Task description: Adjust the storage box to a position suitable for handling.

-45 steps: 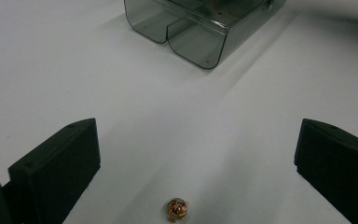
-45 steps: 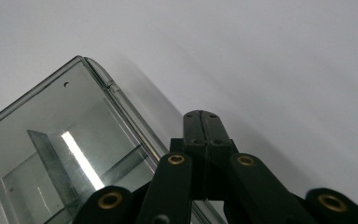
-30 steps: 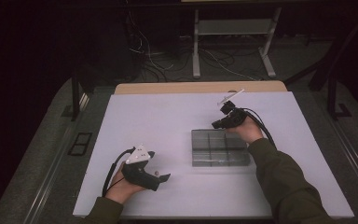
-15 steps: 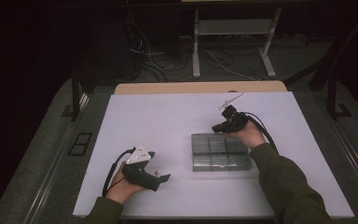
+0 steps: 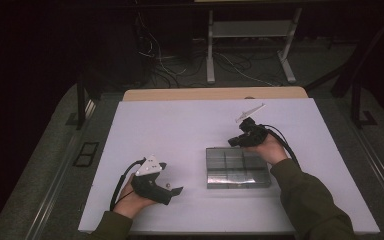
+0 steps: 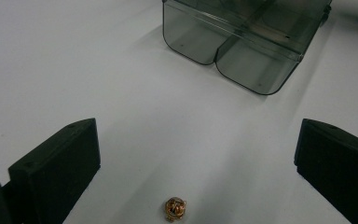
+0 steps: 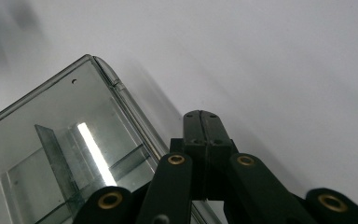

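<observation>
Your left claw (image 5: 172,190) is resting low on the white desk (image 5: 180,125), jaws standing wide apart with nothing pressed between them. In the left gripper view a small golden bead (image 6: 175,208) is lying on the desk between those jaws, near their base and touching neither one. Ahead of the left claw, with bare desk in between, a smoky clear compartment box (image 6: 242,42) is sitting; nothing is blocking the way to it.

Your right claw (image 5: 235,141) is hovering at the far edge of that box, jaws pressed fully together and gripping nothing. In the right gripper view the closed tips are sitting just beside the box's rounded corner (image 7: 102,70); whether they are touching its rim is hard to tell.

Your left hand (image 5: 130,200) is cupping its gripper from below, wrist low, cable looping behind. Your right forearm (image 5: 305,195) is reaching across the near right corner of the box, covering part of it.

The box's inner dividers are blurring into reflections, and the bead's shape is too small to make out.
</observation>
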`<state>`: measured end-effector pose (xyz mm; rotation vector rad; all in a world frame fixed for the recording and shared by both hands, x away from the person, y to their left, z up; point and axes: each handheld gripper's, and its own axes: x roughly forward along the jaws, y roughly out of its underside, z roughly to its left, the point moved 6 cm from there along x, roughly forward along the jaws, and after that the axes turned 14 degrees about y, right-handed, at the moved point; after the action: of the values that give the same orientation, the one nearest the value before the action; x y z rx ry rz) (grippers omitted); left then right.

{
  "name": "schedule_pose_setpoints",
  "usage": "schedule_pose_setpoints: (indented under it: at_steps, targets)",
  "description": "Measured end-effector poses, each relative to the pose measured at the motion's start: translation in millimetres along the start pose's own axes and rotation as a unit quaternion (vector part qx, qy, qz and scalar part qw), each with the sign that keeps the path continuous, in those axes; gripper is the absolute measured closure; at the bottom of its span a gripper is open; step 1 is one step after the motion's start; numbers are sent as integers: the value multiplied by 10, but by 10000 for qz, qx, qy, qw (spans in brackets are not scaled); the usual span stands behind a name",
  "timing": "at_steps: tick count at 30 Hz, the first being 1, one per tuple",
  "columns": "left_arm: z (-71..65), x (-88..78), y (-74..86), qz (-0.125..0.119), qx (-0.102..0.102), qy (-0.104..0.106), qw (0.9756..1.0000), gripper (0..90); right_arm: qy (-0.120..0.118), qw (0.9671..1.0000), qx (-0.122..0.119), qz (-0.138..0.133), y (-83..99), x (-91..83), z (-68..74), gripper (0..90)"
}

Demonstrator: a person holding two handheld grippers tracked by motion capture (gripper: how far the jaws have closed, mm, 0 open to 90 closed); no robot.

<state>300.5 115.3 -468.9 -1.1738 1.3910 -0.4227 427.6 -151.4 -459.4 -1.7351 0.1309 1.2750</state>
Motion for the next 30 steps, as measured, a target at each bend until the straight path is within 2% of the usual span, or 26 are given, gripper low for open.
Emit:
schedule_pose_setpoints:
  at_steps: [13, 15, 16, 17, 19, 20, 21, 22, 27, 30]
  targets:
    - [-1, 3, 3, 14, 4, 1, 10000, 0, 15, 10000, -45, -23, 60, -44, 53, 896]
    - [-7, -1, 2, 6, 10, 9, 10000, 0, 19, 9998, -10, -203, 56, -78, 36, 847]
    - [-7, -1, 2, 6, 10, 9, 10000, 0, 19, 9998, -10, -203, 56, -78, 36, 847]
    - [-4, -3, 5, 1, -9, 2, 10000, 0, -29, 9989, 86, -468, 47, -156, 21, 811]
    - [-2, -3, 4, -5, -14, -4, 10000, 0, -81, 9975, 167, -678, 43, -238, -9, 729]
    - [-2, -3, 4, -5, -14, -4, 10000, 0, -81, 9975, 167, -678, 43, -238, -9, 729]
    - [-1, -9, 7, 36, 17, 5, 10000, 0, -115, 9965, 255, -789, 60, -335, -25, 651]
    - [-4, -10, 9, 40, 13, 2, 10000, 0, -115, 9965, 255, -789, 60, -335, -25, 651]
    - [-8, -16, 14, 43, 20, -2, 10000, 0, -72, 9941, 388, -1012, 216, -562, -81, 475]
    - [-11, -22, 19, 51, 29, -2, 10000, 0, -23, 9930, 443, -1091, 285, -647, -103, 475]
